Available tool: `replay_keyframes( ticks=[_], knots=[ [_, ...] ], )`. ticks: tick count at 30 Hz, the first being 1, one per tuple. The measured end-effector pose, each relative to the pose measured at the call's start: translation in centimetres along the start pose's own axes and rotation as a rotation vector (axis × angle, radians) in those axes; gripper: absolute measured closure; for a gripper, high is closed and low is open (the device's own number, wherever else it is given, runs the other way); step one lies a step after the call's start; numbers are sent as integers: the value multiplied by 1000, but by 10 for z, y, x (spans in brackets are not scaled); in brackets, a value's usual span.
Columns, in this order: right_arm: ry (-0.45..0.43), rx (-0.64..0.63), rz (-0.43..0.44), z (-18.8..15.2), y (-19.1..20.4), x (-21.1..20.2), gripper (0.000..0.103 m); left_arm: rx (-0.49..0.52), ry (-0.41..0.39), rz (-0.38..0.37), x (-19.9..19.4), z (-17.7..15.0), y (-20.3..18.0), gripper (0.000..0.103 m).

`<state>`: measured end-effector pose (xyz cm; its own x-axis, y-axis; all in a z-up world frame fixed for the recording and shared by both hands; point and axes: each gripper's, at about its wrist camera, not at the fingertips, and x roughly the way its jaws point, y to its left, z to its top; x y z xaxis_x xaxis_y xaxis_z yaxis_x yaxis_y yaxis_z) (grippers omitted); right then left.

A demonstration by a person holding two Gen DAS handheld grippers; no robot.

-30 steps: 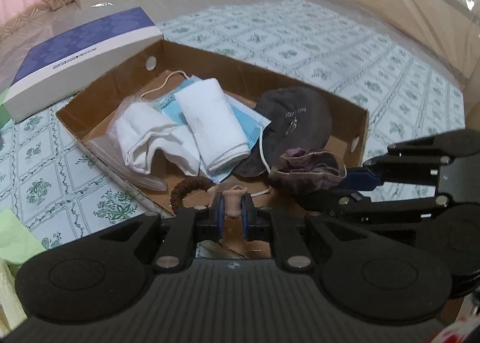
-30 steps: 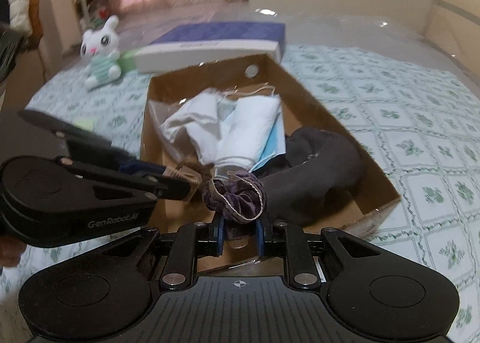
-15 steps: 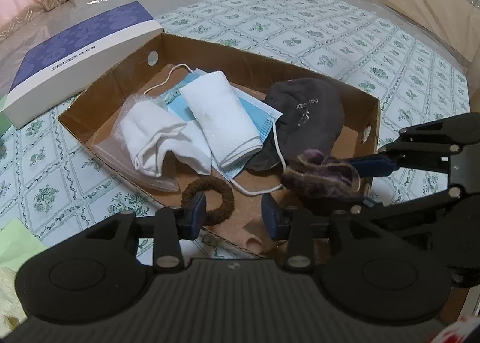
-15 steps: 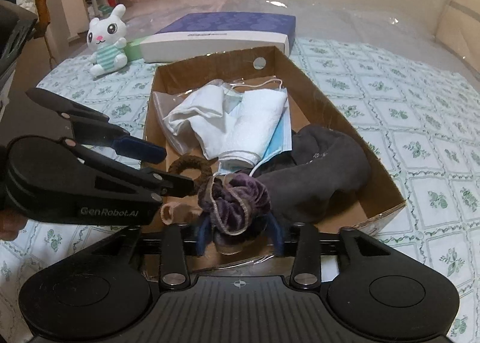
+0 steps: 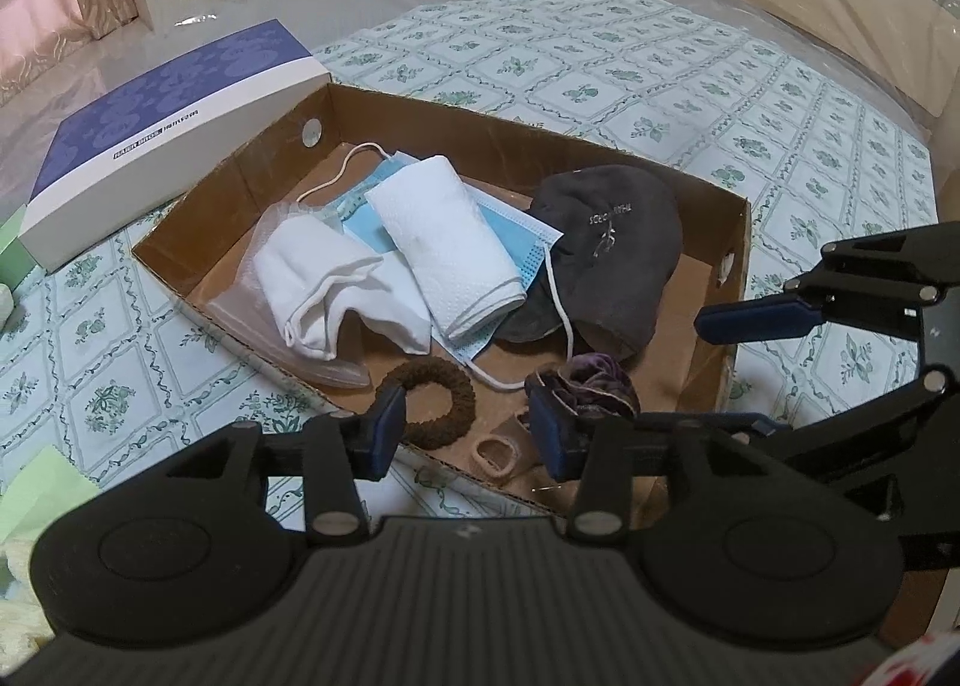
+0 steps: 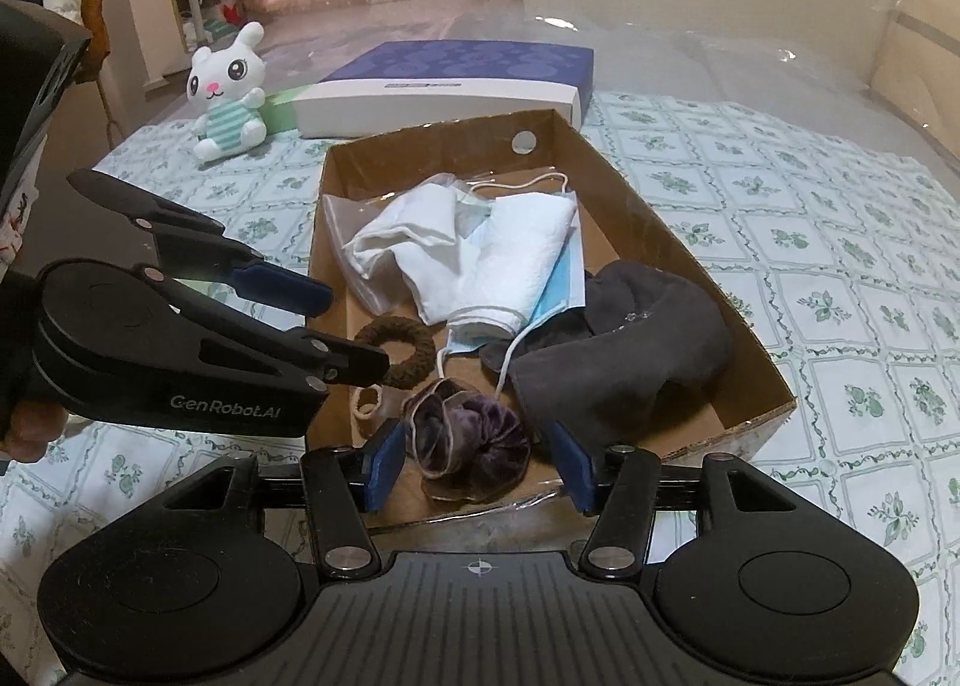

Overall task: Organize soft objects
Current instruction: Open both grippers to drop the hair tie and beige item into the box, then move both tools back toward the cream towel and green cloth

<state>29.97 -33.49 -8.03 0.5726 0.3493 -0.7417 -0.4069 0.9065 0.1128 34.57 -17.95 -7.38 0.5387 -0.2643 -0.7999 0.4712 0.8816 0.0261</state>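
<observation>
An open cardboard box (image 5: 600, 158) (image 6: 660, 230) holds white cloths (image 5: 444, 248), a blue face mask (image 5: 516, 242) and a dark grey cap (image 5: 612, 254). On its near floor lie a brown scrunchie (image 5: 435, 401), a small beige hair tie (image 5: 495, 452) and a purple velvet scrunchie (image 6: 468, 434). My left gripper (image 5: 467, 434) (image 6: 348, 326) is open above the beige tie, and its pads touch nothing. My right gripper (image 6: 477, 467) (image 5: 732, 374) has its jaws opening. The purple scrunchie lies loose between them, clear of both pads.
A purple-and-white flat box (image 5: 168, 134) (image 6: 450, 80) lies against the cardboard box's far end. A white plush rabbit (image 6: 228, 92) sits beyond on the patterned sheet. Green paper (image 5: 36, 482) lies at the near left. Clear plastic sheeting covers the far side.
Both grippers went from shut to open. The left let go of the beige hair tie and the right let go of the purple scrunchie; both now rest on the box floor.
</observation>
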Motion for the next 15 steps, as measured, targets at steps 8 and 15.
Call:
replay_keyframes(
  ticks=[8, 15],
  knots=[
    [-18, 18, -5, -2, 1, -11, 48, -1, -2, 7, -9, -3, -1, 60],
    [-57, 49, -3, -4, 9, -32, 48, -17, -30, 11, -31, -10, -1, 60]
  ],
)
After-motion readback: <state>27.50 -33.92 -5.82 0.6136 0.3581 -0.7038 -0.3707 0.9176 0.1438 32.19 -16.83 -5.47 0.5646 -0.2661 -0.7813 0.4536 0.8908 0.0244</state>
